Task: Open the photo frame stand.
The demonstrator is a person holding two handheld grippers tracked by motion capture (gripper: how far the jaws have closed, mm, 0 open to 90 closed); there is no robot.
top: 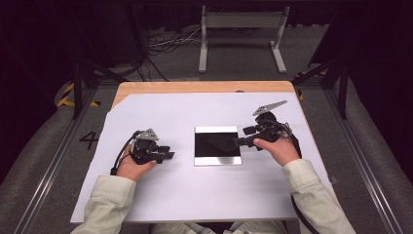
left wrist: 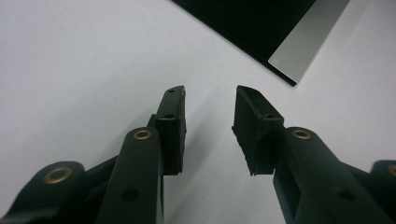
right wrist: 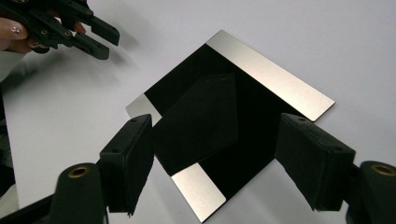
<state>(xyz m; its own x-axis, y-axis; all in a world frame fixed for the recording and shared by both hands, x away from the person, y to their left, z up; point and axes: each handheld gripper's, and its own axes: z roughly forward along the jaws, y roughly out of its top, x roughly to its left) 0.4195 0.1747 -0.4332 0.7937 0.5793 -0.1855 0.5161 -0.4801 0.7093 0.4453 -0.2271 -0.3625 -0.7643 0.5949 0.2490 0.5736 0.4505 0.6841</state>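
right hand-held gripper [right wrist: 212, 158] hangs with jaws wide apart over the near edge of the shiny mirror plate [top: 217, 146], grasping nothing. left hand-held gripper [top: 168, 153] rests released just beside it. plate lies flat on the white table [top: 160, 195]; i judge picking up is not yet started.

White sheet [top: 160, 190] covers most of surface, one corner cut off at 10 o'clock. Bare wood strip of surface [top: 195, 87] shows along far edge, 12 o'clock. Beyond it, grey floor [top: 234, 61]. White metal stand [top: 242, 22] with two legs at 12 o'clock. Cable tangle [top: 168, 41] on floor at 11 o'clock. Yellow-black tape [top: 68, 95] at 9 o'clock, painted numeral [top: 89, 140] just below. Metal rails [top: 370, 170] run along both sides.
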